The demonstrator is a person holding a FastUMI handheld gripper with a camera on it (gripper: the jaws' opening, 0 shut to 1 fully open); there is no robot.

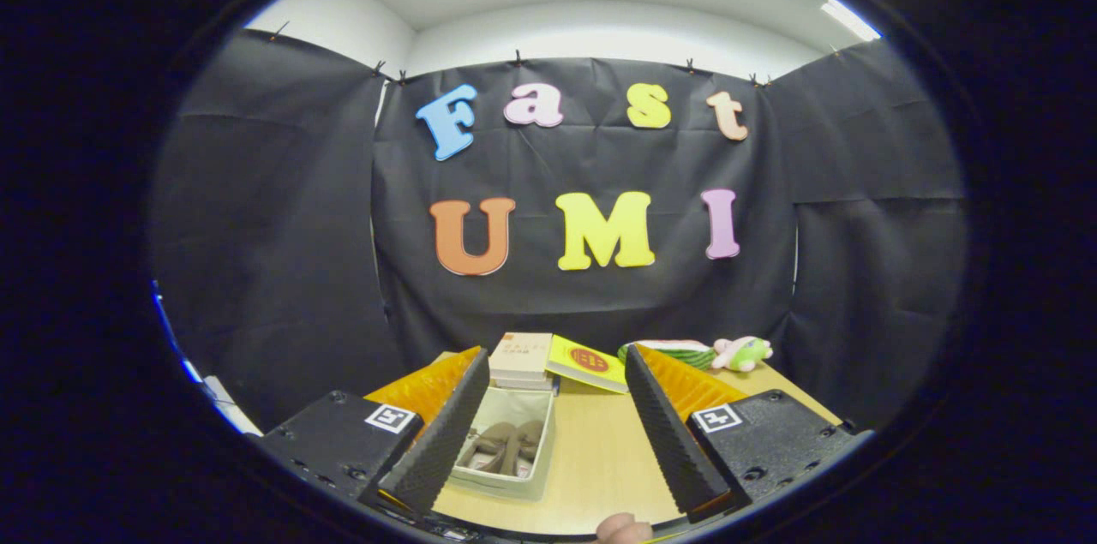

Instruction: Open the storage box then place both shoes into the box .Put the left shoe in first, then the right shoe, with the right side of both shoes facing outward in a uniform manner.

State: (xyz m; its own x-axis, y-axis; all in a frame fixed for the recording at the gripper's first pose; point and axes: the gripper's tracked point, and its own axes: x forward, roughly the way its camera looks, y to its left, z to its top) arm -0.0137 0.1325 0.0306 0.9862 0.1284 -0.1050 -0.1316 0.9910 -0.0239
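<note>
A pale open storage box (pixel 536 475) sits on the wooden table (pixel 600 458), close to my left finger. Inside it lie two brownish shoes (pixel 506 447), side by side; which way each one faces is too small to tell. My gripper (pixel 553 428) stands open above the table, with wide free space between its fingers and nothing held. The box lies between the fingers, toward the left one, whose pad hides the box's left wall.
Beyond the box stands a stack of books (pixel 521 358), with a yellow book (pixel 588 364) lying beside it. Farther right sit a green striped plush (pixel 686 353) and a small pink and green plush toy (pixel 742 352). A fingertip of a hand (pixel 623 529) shows below the fingers.
</note>
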